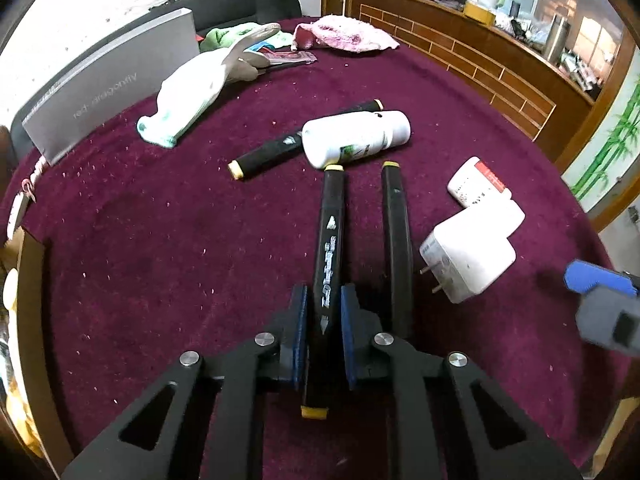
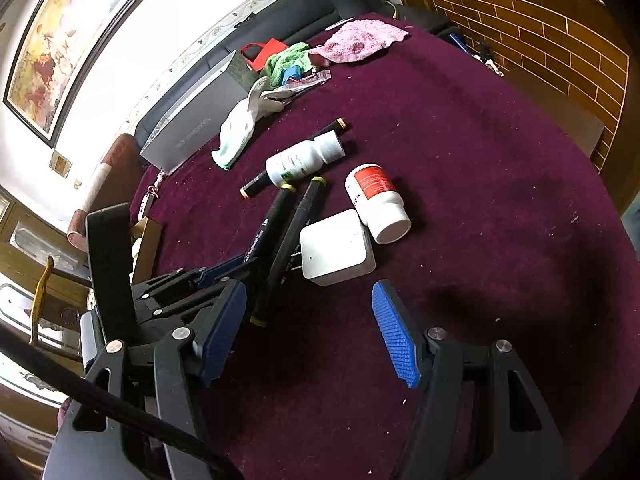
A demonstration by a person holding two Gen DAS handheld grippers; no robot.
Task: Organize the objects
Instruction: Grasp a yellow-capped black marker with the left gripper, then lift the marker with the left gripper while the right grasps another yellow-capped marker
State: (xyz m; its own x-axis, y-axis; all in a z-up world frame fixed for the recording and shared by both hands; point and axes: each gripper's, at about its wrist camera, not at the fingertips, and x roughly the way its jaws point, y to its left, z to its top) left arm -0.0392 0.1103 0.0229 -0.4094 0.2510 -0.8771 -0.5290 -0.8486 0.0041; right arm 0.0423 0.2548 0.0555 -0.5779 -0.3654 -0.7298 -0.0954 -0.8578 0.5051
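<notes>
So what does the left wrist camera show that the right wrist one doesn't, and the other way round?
Only the left wrist view shows the left gripper from behind, its pads shut on a black marker, and the wooden counter with clutter. Only the right wrist view shows the right gripper with open, empty jaws and a framed painting. Both show the white charger, two white bottles, the other markers and the glove.

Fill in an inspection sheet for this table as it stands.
Surface: maroon tablecloth, speckled with crumbs.
Job's things: three black markers; one marker gripped, second marker beside it, third marker under a white bottle; red-label bottle; charger.
Clutter: glove, pink cloth, grey box.
Grippers: left gripper shut on marker; right gripper open, empty.
Cables: nothing seen.
Surroundings: wooden counter, painting.
</notes>
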